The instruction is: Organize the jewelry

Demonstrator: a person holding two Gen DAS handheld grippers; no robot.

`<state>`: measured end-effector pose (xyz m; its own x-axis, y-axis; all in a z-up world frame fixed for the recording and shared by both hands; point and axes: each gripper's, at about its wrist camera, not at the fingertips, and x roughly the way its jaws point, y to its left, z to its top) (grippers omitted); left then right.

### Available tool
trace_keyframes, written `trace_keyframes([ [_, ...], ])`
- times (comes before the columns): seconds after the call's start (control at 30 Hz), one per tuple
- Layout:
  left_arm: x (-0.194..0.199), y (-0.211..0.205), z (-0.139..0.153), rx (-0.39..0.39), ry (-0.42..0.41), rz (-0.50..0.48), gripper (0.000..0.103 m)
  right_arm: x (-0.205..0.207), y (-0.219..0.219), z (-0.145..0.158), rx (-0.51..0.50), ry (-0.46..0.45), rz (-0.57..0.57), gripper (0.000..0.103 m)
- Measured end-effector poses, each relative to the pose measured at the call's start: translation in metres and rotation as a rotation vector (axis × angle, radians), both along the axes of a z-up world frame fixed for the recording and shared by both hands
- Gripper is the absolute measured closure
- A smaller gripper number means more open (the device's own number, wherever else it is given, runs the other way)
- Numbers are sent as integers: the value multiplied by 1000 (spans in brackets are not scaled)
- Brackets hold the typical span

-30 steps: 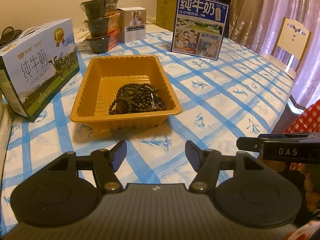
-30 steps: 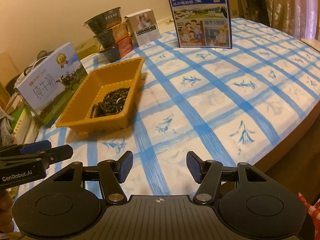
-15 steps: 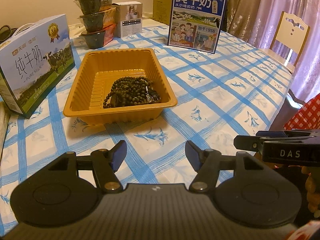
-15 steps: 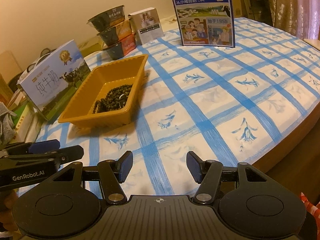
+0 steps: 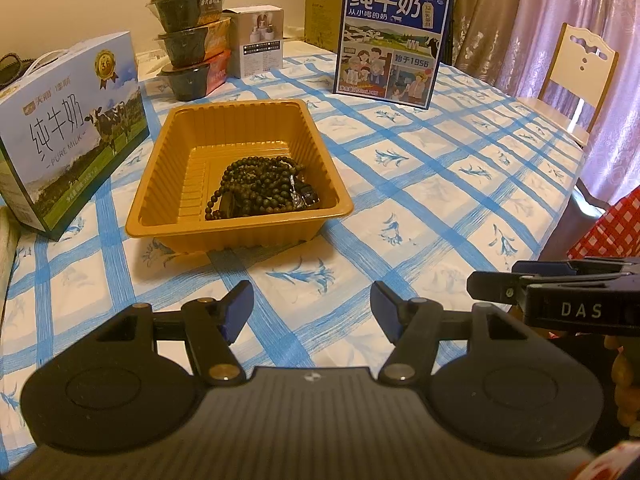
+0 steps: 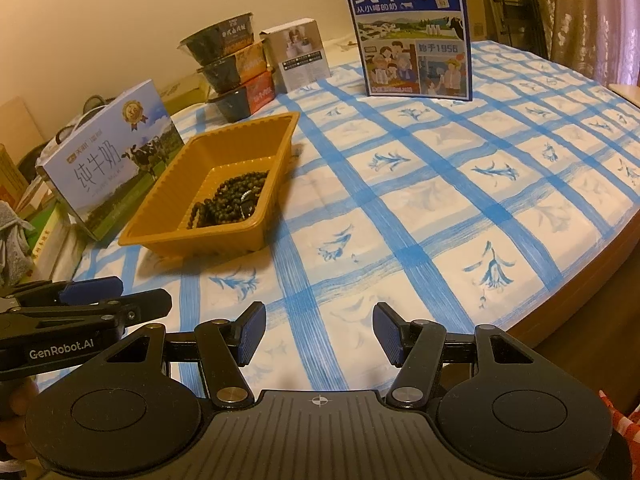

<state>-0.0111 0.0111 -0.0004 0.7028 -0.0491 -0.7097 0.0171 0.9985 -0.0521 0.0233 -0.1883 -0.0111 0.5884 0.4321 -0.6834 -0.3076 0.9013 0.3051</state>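
Note:
An orange plastic tray [image 5: 168, 216] stands on the blue-checked tablecloth and holds a heap of dark beaded jewelry [image 5: 260, 190] in its near right corner. The tray [image 6: 168, 200] and beads [image 6: 232, 200] also show at the left of the right wrist view. My left gripper [image 5: 312, 312] is open and empty, above the cloth short of the tray. My right gripper [image 6: 319, 334] is open and empty, right of the tray near the table's front edge. Each gripper shows side-on in the other's view, the right one [image 5: 496, 286] and the left one [image 6: 120, 300].
A white milk carton box [image 5: 68, 128] stands left of the tray. Stacked food bowls [image 5: 192, 44] and a small white box [image 5: 260, 42] stand behind it. A blue milk box [image 5: 394, 40] stands at the back. A chair [image 5: 576, 80] is at the far right. The table edge [image 6: 580, 280] curves right.
Both grippers have drawn back and risen a little, so the tray looks farther off. The jaws stay open. The beads and tray have not moved.

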Motion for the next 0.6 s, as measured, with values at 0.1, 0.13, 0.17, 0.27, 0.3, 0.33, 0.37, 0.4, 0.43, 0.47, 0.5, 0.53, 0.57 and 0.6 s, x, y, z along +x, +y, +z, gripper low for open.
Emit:
trace_keyframes([
  [0.1,1,0,1,1,0,-1,41,-1,0,0,0,-2,0,43],
  [0.13,1,0,1,1,-1,-1,41,-1,0,1,0,-2,0,44],
  [0.17,0,0,1,1,-2,0,41,-1,0,0,0,-2,0,43],
  [0.27,1,0,2,3,-4,-1,41,-1,0,1,0,-4,1,44],
  [0.3,1,-1,2,4,-5,-1,41,-1,0,1,-1,-5,2,43],
  [0.33,1,-1,2,3,-5,0,41,-1,0,2,-2,-6,3,43],
  [0.37,0,-1,2,3,-5,-1,41,-1,1,2,-2,-7,3,43],
  [0.4,1,-1,2,4,-6,-1,41,-1,1,2,-2,-8,3,43],
  [0.43,1,-1,3,4,-6,-1,41,-2,1,2,-2,-8,3,43],
  [0.47,1,-1,3,4,-7,-1,41,-2,1,3,-2,-8,3,43],
  [0.5,1,-1,3,4,-6,-1,41,-2,1,2,-2,-9,3,43],
  [0.53,1,-1,3,5,-6,-1,41,-2,1,2,-2,-9,2,43],
  [0.57,1,-1,3,4,-7,-2,41,-2,1,2,-2,-9,3,44],
  [0.6,0,-1,3,5,-7,-1,41,-2,1,2,-2,-8,3,43],
])
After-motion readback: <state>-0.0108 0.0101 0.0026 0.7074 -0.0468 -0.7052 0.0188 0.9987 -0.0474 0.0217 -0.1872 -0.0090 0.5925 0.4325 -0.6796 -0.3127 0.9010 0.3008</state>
